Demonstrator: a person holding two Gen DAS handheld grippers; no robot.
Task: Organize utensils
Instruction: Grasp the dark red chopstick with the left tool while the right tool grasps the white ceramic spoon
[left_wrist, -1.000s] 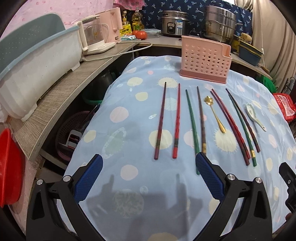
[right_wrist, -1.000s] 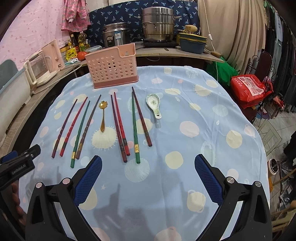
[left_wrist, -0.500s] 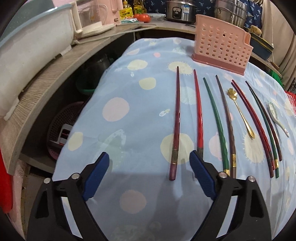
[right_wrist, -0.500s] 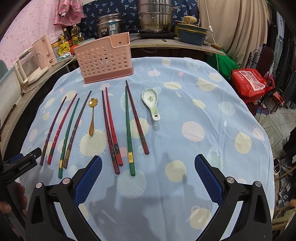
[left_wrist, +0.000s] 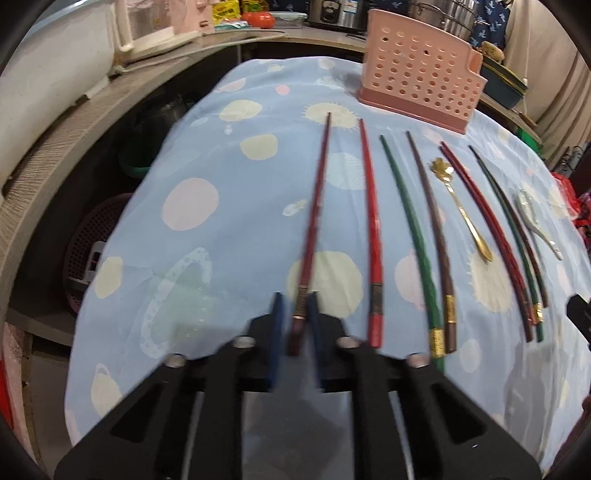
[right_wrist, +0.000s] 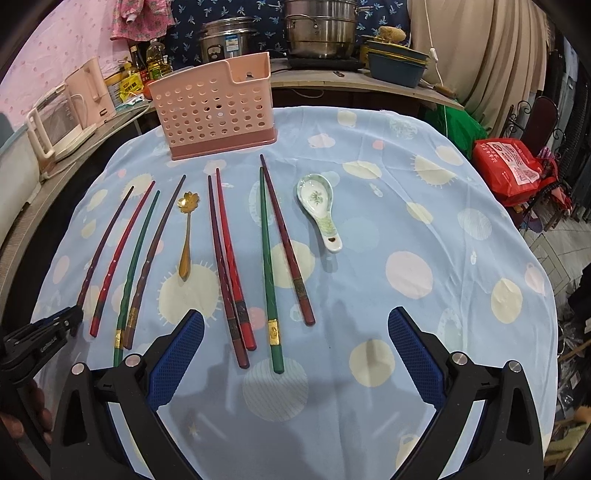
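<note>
Now clenched, no longer spread, left hand-held gripper (left_wrist: 294, 325) on butt of dark red chopstick (left_wrist: 314, 218), tip pointing ahead toward pink holder (left_wrist: 417, 92): first pickup likely; right hand-held gripper (right_wrist: 295, 354) spread wide, empty, above counter (right_wrist: 424, 229).

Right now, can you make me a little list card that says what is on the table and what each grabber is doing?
table cover: blue cloth with pale dots
chopsticks: eight, lying in a row
spoons: gold spoon and white ceramic spoon
holder: pink holder with holes, standing at the far end, nothing visibly in it
left gripper: closed around the near end of the leftmost dark red chopstick
right gripper: open, holding nothing, over the cloth
</note>
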